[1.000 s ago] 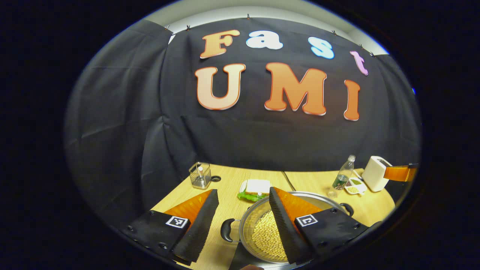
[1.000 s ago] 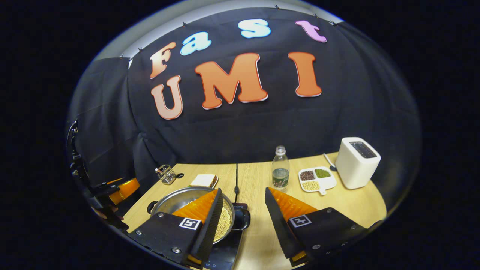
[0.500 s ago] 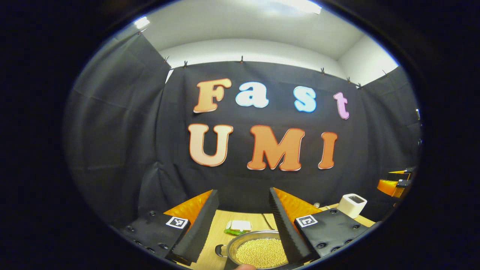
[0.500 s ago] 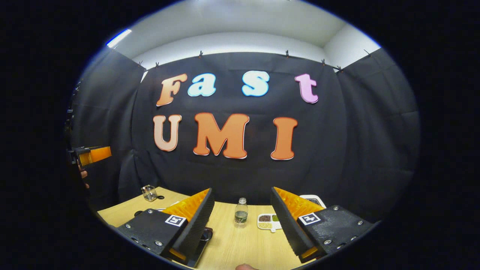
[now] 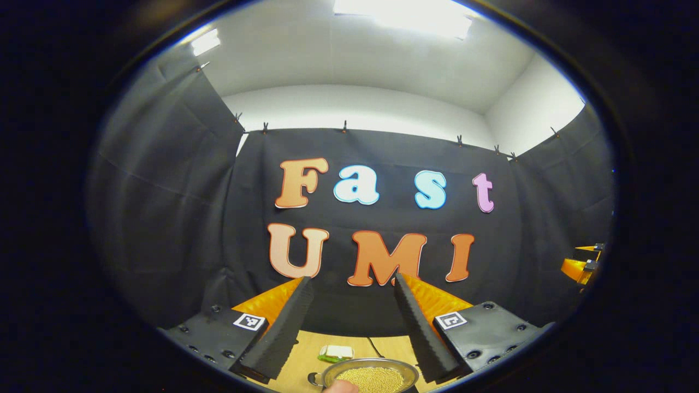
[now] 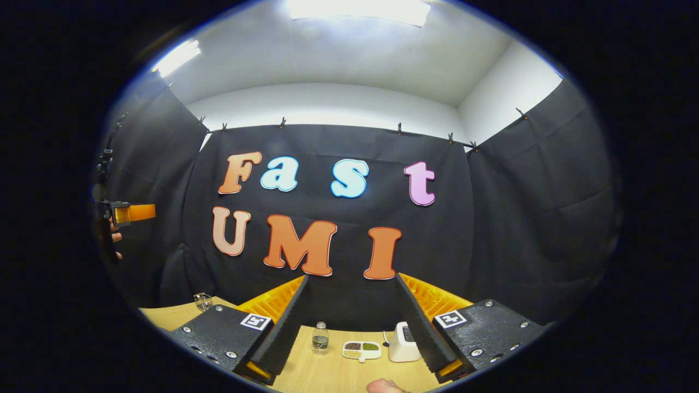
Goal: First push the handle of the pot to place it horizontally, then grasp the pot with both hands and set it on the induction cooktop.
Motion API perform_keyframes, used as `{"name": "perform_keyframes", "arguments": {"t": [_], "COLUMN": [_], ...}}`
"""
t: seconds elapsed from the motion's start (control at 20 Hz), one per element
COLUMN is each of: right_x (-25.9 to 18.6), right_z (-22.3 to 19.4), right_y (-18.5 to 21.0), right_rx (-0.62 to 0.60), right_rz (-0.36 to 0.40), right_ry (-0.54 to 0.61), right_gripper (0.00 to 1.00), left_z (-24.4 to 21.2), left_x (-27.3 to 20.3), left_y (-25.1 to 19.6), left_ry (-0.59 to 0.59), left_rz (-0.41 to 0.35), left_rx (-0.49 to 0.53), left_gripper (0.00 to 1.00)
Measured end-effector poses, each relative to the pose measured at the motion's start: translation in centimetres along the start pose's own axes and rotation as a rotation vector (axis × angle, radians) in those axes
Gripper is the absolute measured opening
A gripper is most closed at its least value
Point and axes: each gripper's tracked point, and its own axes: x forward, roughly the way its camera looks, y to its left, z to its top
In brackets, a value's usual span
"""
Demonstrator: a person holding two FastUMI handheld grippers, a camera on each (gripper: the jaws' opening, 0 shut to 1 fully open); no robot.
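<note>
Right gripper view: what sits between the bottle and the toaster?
In the right gripper view, a white divided dish of grains lies on the table between the bottle and the toaster. It touches neither.

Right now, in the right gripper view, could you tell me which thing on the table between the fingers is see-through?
The water bottle, the leftmost one: clear. The sectioned dish and toaster to its right are opaque white.
</note>
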Motion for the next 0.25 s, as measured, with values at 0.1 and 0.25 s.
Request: {"name": "perform_keyframes", "arguments": {"t": [0.1, 0.25], "right_x": [-0.7, -1.0], "right_z": [0.8, 2.4], "right_y": [-0.1, -1.1], "right_rx": [-0.001, -0.014], "right_rz": [0.014, 0.015], "right_ry": [0.005, -0.023], "right_gripper": [0.98, 0.94], "left_z": [1.2, 3.4], "left_x": [-0.9, -1.5], "left_y": [-0.9, -2.3], "left_ry": [0.001, -0.014], "left_rz": [0.000, -0.011], "left_rx": [0.007, 0.005], "left_gripper": [0.99, 0.99]}}
